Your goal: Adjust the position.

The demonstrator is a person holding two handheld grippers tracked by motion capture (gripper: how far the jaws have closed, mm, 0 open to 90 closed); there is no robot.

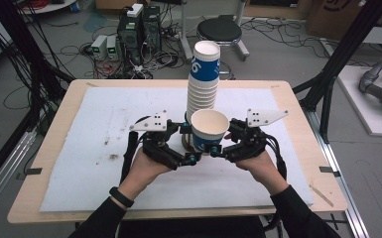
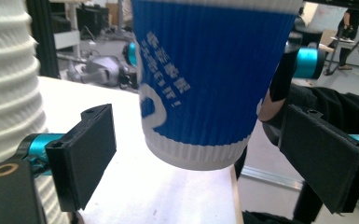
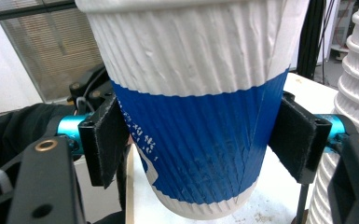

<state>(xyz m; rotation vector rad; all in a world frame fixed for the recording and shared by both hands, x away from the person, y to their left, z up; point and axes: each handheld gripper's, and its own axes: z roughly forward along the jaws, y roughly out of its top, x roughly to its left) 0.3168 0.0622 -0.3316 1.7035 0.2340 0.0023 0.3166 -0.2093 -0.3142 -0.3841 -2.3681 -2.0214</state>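
A ribbed paper cup with a blue band and white rim (image 1: 209, 130) hangs upright above the worktop (image 1: 79, 148), which is a pale wooden board covered by a scuffed white mat. Its corrugated wall is white at top and bottom, with white lettering printed on the blue. Just behind it stands a tall stack of the same ribbed paper cups (image 1: 202, 84), nested mouth-up, the topmost showing its blue band.

The right tongs (image 1: 222, 150) clamp the single cup: in the right gripper view, its flat black pads (image 3: 103, 140) press on both sides of the blue band (image 3: 200, 140). The left tongs (image 1: 194, 158) stand apart; in the left gripper view, the cup's base (image 2: 200, 107) floats between the jaws with a clear gap to each pad (image 2: 86, 154).

Both hands come in low from the near edge, knuckles outward, the tongs pointing inward toward each other. A black band circles the left wrist (image 1: 121, 197).
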